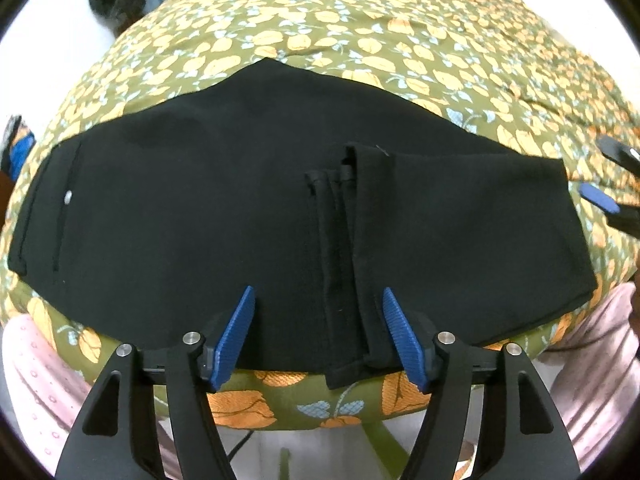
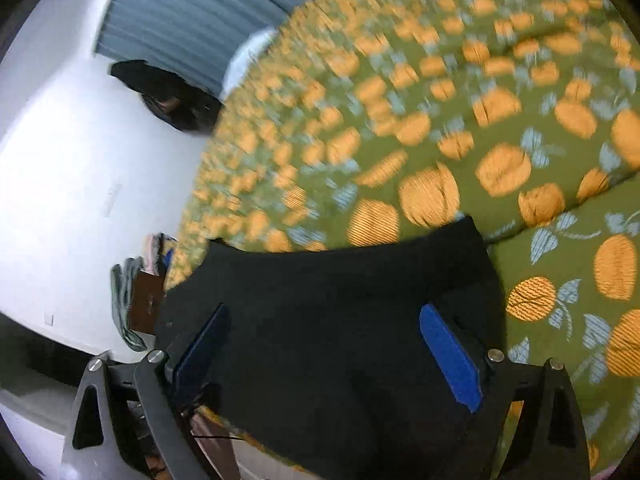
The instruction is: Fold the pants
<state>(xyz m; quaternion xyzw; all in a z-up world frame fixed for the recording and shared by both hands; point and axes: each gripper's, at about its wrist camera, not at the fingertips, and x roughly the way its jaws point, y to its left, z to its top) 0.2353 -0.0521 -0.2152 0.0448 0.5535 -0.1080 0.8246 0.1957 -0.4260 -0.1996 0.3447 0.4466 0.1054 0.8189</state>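
Note:
Black pants lie folded across a green bedcover with orange flowers. The waistband with a pocket slit is at the left. The leg hems are laid back over the middle and reach the near edge. My left gripper stands open over that near edge. The hems lie between its blue pads, which do not press on them. In the blurred right wrist view, my right gripper is open above the right end of the pants. The right gripper also shows at the far right of the left wrist view.
The bed's near edge runs just under my left gripper, with pink sleeves on both sides. A white wall, a blue-grey ribbed panel and a brown stand with hanging cloths lie left of the bed.

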